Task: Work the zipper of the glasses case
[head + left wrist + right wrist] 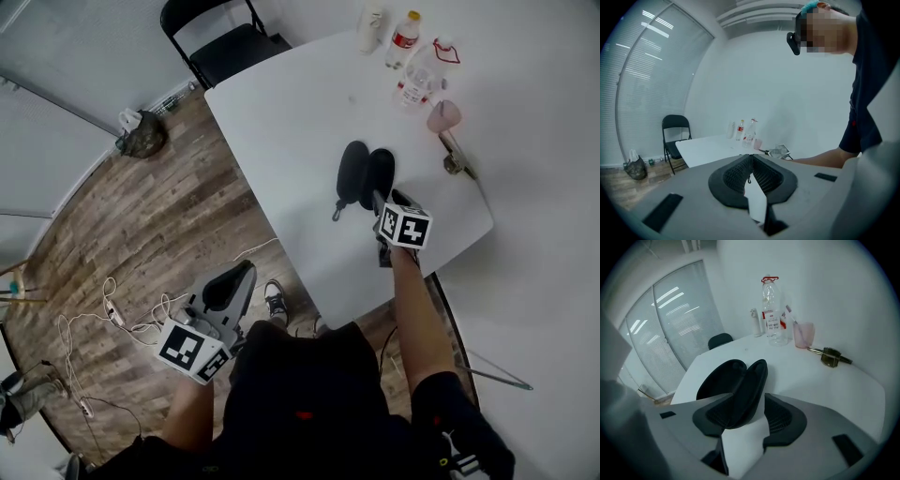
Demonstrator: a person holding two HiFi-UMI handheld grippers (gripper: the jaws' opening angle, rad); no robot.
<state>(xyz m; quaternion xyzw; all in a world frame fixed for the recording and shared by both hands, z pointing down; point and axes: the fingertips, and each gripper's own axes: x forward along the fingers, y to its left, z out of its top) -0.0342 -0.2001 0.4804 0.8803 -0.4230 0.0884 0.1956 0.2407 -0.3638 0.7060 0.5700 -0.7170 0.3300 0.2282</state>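
The black glasses case (364, 173) lies open on the white table (300, 112), its two halves spread in a V, a small pull hanging at its near left end. My right gripper (382, 202) is at the case's near end. In the right gripper view the case (736, 380) has one half between the jaws, close against the left pad (711, 414), while the right pad (783, 416) stands apart from it. That gripper (746, 401) is open. My left gripper (234, 279) hangs off the table over the wooden floor, shut and empty (751, 161).
At the table's far side stand a white bottle (371, 26), two clear bottles (405, 39) (417, 80) and a pink cup (443, 116), with a padlock and keys (457, 161) near the right edge. A black chair (230, 42), a bag (142, 136) and cables (103, 314) are on the floor.
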